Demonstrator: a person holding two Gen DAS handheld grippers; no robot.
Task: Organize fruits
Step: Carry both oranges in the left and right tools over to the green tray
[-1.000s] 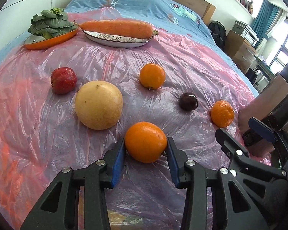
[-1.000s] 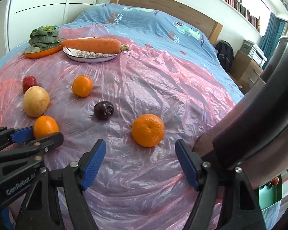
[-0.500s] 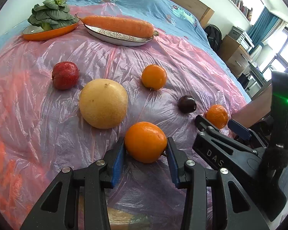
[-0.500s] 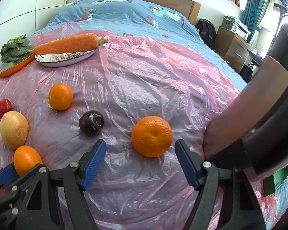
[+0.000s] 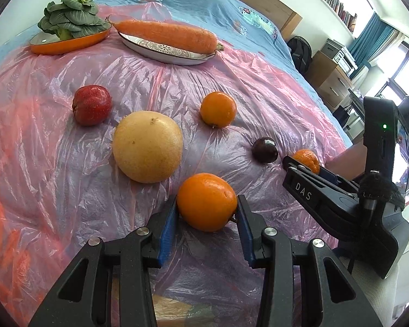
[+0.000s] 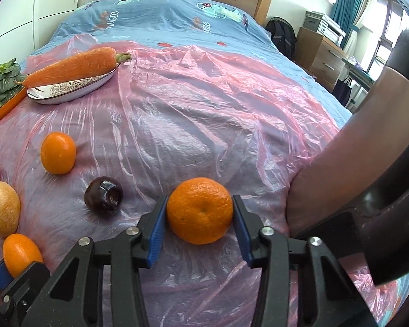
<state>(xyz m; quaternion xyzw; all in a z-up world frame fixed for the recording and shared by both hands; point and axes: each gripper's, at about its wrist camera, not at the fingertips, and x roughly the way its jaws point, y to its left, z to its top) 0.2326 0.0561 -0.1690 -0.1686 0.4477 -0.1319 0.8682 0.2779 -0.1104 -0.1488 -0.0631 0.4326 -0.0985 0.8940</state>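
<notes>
Here, both grippers grip fruit on the pink plastic sheet (image 6: 204, 114).
Left gripper (image 5: 206, 219) clamps an orange (image 5: 206, 201); right gripper (image 6: 200, 219), jaws just closing, pinches a mandarin (image 6: 200, 210), dark plum (image 6: 103, 196) just beside.

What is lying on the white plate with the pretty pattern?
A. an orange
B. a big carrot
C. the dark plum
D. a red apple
B, because the big carrot lies along the white patterned plate, while the apple, plum and oranges sit down on the pink plastic sheet.
</notes>
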